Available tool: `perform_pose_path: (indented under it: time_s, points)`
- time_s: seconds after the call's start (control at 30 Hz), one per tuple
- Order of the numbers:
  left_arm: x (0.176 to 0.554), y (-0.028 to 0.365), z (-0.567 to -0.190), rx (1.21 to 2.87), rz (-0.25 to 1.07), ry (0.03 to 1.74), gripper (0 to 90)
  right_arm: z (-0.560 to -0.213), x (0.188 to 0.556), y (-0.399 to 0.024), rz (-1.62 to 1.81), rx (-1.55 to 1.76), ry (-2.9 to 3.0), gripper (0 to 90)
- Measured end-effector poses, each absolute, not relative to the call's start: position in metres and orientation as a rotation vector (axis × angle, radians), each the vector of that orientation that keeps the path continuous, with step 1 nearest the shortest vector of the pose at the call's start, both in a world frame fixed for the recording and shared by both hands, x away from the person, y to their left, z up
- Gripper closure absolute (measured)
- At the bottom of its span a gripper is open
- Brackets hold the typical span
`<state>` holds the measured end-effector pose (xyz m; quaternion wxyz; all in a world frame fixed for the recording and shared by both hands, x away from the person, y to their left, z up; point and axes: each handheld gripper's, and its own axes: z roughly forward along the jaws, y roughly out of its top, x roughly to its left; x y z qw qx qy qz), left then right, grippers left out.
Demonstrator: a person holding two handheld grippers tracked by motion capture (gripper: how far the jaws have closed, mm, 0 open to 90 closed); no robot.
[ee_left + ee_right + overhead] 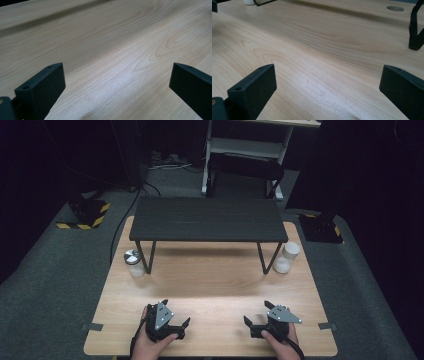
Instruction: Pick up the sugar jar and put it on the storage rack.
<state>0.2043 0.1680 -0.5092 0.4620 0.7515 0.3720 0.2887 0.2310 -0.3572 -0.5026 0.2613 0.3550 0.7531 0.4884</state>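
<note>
the white cylinder [288,257] lies well ahead of our right gripper [258,318], beside the black shelf [207,220] leg; the small jar [134,260] lies well ahead of our left gripper [176,314]. both grippers rest on the counter [210,285], spread and empty, so nothing is grasped yet.

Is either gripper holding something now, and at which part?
Nothing is held. The left gripper and the right gripper both have open jaws with only bare table between them.
</note>
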Motion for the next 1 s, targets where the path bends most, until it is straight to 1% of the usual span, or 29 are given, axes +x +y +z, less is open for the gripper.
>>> perform_pose_path:
  time_s: [1.0]
  points:
    - [0.2046,0.1704,-0.5102,1.838,0.699,0.91,0.7,-0.5025,0.2307,-0.3596,1.331,0.973,2.039,0.4]
